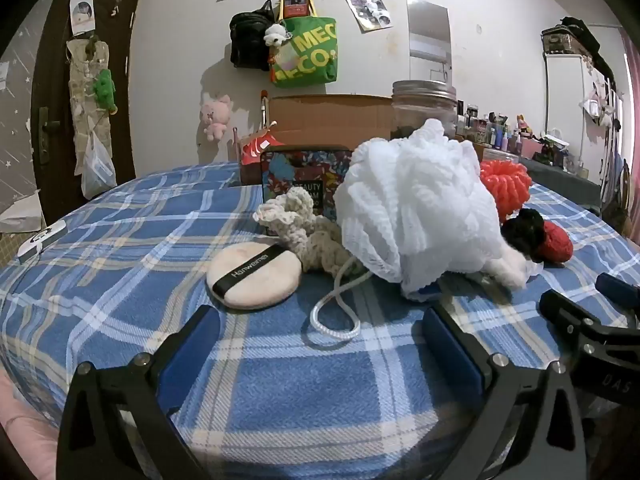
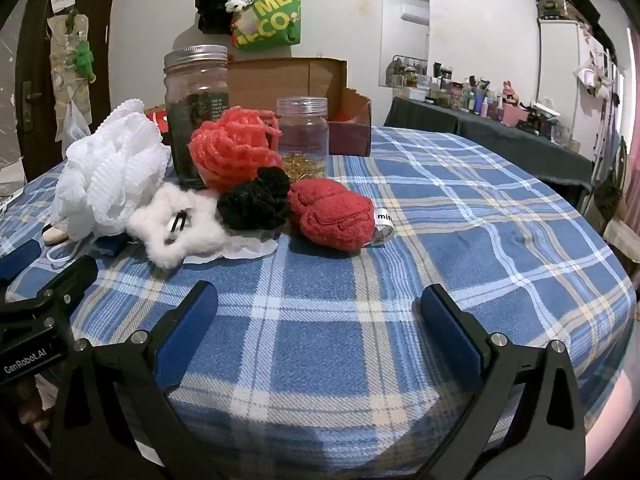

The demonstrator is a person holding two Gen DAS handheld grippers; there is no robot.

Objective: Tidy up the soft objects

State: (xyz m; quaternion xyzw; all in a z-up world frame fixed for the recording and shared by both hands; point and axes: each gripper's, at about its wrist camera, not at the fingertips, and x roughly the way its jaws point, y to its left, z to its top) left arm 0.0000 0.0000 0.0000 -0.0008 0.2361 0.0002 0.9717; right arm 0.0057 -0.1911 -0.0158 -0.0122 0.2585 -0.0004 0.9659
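Nearest in the left wrist view, the left gripper (image 1: 320, 332) hangs above the blue plaid blanket (image 1: 160, 240) with its blue-padded jaws spread wide and nothing between them; only the white cord loop (image 1: 334, 316) of the bath pouf lies on the cloth between the two fingertips. The right gripper (image 2: 318, 308) likewise stands wide open and empty over bare blanket, angled down toward the pile, which suggests both are poised for a first pick rather than holding anything.

Just beyond the left gripper lies the round pink powder puff with a black ribbon band (image 1: 254, 276), flat on the cloth, its band running diagonally from near-left to far-right. Touching it on the right is the beige crocheted piece (image 1: 308, 236), whose long axis runs roughly away from the camera toward the patterned tin box (image 1: 304, 176). The big white mesh bath pouf (image 1: 412, 208) leans over it.

In the right wrist view, the white fluffy star-shaped hair clip (image 2: 176, 228), black knitted scrunchie (image 2: 256, 200) and red knitted pouch with a white label (image 2: 332, 216) sit in a row, each touching the next; the pouch's length lies left to right, label pointing right. Behind them rest the orange mesh pouf (image 2: 232, 148), two lidded glass jars (image 2: 196, 112) and an open cardboard box (image 2: 304, 80), probably the destination.
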